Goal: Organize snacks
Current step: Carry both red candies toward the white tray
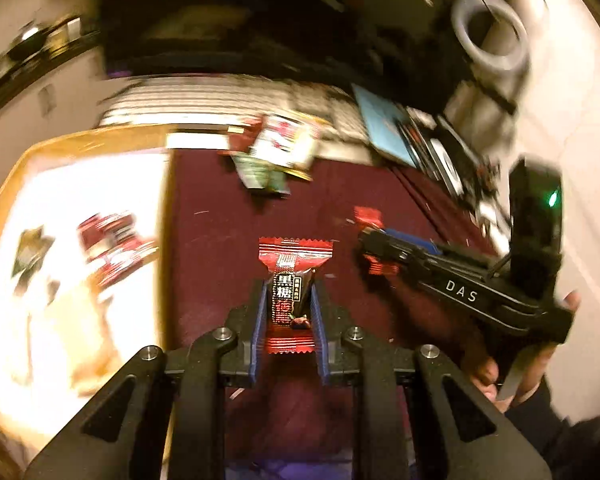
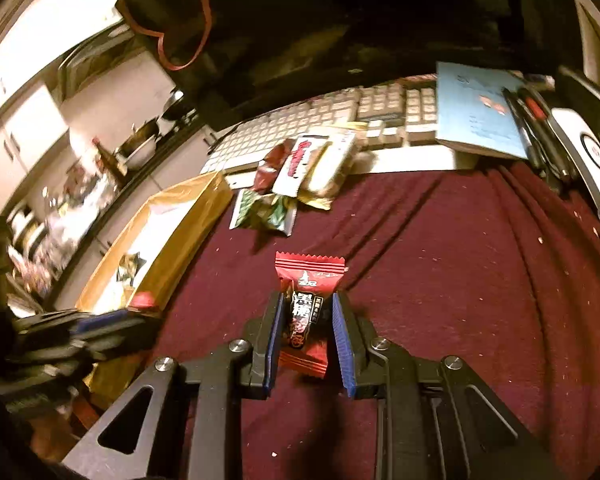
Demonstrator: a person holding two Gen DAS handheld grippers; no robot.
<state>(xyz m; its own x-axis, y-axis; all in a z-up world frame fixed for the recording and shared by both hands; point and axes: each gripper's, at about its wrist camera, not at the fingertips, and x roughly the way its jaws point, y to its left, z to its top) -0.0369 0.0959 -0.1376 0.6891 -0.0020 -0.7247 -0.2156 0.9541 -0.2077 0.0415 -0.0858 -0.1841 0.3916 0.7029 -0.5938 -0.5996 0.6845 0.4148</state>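
Left gripper [image 1: 288, 312]: blue pads clamped on a red-and-black brown-sugar candy [image 1: 291, 292], long axis along the fingers, crimped end forward, over the maroon cloth [image 1: 220, 248] beside the box's near corner. The cardboard box [image 1: 4, 208] at the desk's left edge is overexposed and motion-blurred; its contents are unreadable. Right gripper [image 2: 306, 336]: narrowly parted, gripping a second candy [image 2: 306, 312], likewise lengthwise. The snack pile [image 2: 300, 172] at the keyboard [image 2: 340, 112] partly overlaps itself.

Black linkage grippers [image 1: 290, 312] — blue ribbed pads [image 2: 342, 340], silver screws, white "DAS" lettering — dark sleeve [image 1: 556, 436].
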